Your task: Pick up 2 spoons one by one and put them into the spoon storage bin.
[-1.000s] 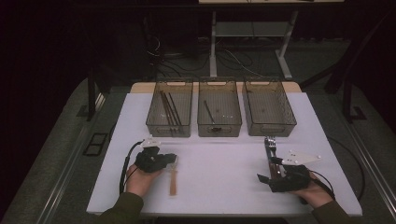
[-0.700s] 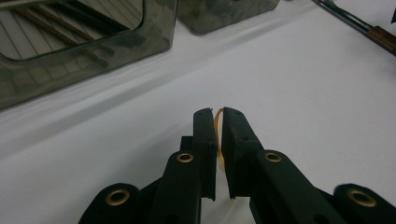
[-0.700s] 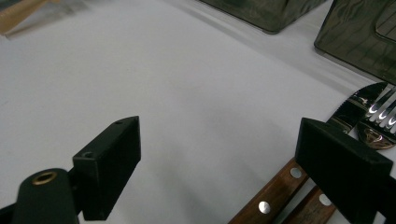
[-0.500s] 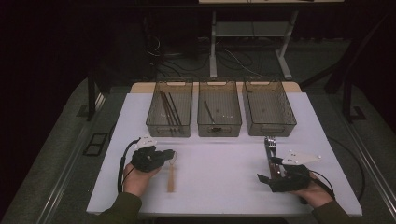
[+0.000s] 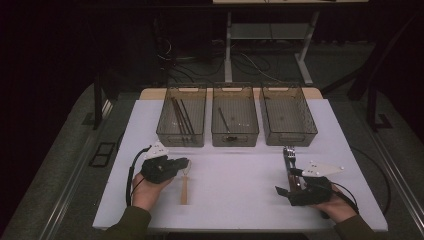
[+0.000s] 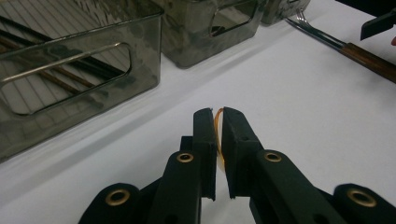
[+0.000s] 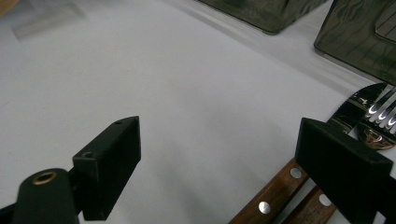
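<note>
Wooden spoon [image 5: 184, 187] lies lengthwise, bowl end in left hand-held gripper [image 5: 184, 162].

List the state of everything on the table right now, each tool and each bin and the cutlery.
Left tool: shut on wooden utensil, thin edge pinched.
Right tool: open, nothing between the jaws.
Wood-handled cutlery: lying flat beside right tool.
Left bin: holds several dark sticks.
Middle bin: holds one dark stick.
Right bin: looks empty.

White table [image 5: 235, 200]; bins [image 5: 235, 120]; cutlery [image 5: 290, 165]
</note>
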Demonstrator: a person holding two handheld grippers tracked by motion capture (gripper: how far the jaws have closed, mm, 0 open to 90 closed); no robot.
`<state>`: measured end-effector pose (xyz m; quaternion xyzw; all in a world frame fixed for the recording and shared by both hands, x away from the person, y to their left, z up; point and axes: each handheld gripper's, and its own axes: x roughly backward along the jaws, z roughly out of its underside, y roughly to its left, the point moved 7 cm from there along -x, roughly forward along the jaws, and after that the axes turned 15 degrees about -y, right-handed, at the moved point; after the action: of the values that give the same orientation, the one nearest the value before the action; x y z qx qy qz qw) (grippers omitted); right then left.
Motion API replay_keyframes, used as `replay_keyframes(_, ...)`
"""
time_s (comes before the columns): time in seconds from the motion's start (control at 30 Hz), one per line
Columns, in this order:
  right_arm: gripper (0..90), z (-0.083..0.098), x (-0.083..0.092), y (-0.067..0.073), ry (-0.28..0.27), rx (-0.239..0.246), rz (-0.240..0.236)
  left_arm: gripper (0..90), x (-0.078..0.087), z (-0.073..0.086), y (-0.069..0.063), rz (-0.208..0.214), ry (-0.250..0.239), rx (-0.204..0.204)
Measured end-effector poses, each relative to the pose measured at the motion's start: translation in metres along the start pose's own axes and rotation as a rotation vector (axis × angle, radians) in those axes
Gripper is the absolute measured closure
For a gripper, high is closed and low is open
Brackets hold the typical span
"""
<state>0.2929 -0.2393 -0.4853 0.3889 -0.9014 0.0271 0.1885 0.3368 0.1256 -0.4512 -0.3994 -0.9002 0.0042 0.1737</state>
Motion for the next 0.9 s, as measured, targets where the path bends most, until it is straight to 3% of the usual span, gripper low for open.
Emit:
replay_keyframes(0.37,14.2,0.000,-0.001,0.000,-0.002,-0.004,-0.001,84.2,-0.003,-0.013,-0.005,0.019,-0.030,-0.011)
replay_keyframes(0.9,14.2,0.001,-0.001,-0.003,-0.002,-0.016,0.009,84.2,-0.027,-0.041,-0.017,0.068,-0.088,-0.028)
